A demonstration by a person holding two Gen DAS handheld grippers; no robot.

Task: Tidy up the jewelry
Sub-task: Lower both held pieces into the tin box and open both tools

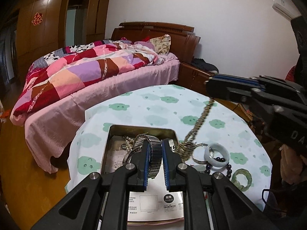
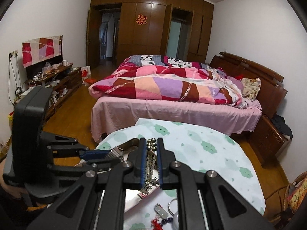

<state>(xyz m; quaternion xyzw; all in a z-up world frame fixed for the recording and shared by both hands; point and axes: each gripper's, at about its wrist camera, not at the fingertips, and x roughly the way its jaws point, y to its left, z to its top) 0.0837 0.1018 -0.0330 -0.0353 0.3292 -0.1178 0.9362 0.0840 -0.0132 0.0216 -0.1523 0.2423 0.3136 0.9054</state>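
My left gripper [image 1: 155, 143] is shut on a metal watch [image 1: 154, 154] and holds it over the open metal tin [image 1: 115, 134], which holds a pearl strand [image 1: 129, 141] and other pieces. My right gripper [image 1: 208, 90] is shut on a brass bead necklace [image 1: 199, 126] that hangs down to the tablecloth beside the tin. In the right wrist view the necklace [image 2: 150, 159] sits between the right gripper's [image 2: 150, 142] jaws, and the left gripper [image 2: 113, 154] shows at left with the watch. A pale jade bangle [image 1: 216, 154], a dark bead bracelet [image 1: 220, 167] and a green bangle [image 1: 242, 178] lie on the table.
The round table [image 1: 168, 105] has a white cloth with green clouds. The tin's lid [image 1: 153, 205] lies under my left gripper. A bed with a patchwork quilt [image 1: 86, 71] stands just behind the table. A silver ring [image 2: 170, 205] and red tassel [image 2: 156, 224] lie near the front edge.
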